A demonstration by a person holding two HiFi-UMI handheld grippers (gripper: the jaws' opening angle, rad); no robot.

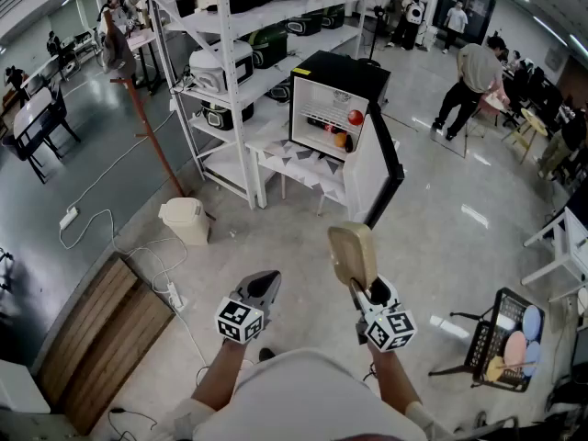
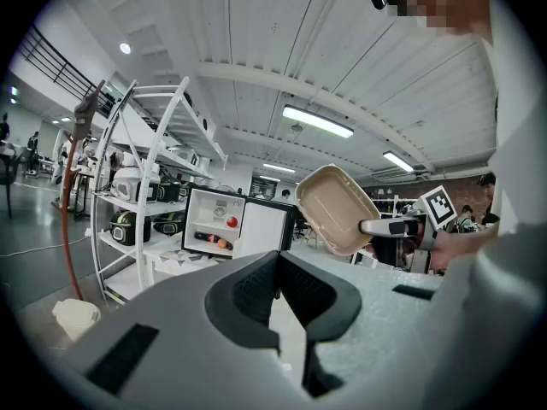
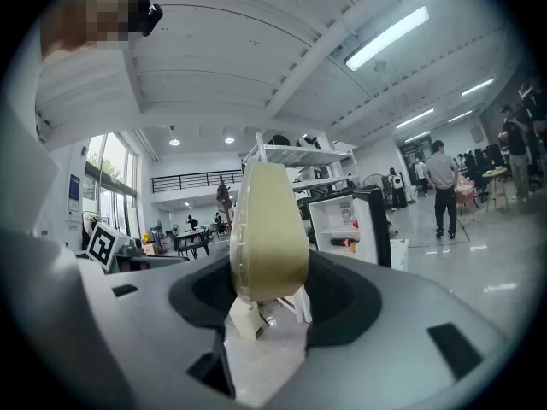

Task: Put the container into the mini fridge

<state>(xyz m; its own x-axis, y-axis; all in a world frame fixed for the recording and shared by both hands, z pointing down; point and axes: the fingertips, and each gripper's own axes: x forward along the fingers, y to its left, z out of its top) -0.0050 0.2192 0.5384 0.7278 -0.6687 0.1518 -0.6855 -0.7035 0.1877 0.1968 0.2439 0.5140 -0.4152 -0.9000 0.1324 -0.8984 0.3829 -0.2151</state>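
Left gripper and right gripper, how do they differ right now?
The right gripper is clamped on the beige container, which stands on edge. The left gripper holds nothing. The right gripper's jaws stand apart around the container's rim, while the left gripper's jaws are together. Both point toward the open mini fridge.

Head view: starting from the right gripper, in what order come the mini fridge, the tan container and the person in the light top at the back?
1. Container: nearest, held upright in the jaws of the right gripper.
2. Mini fridge: farther ahead, in the middle, with its door open.
3. Person in the light top: farthest, at the upper right beyond the fridge.
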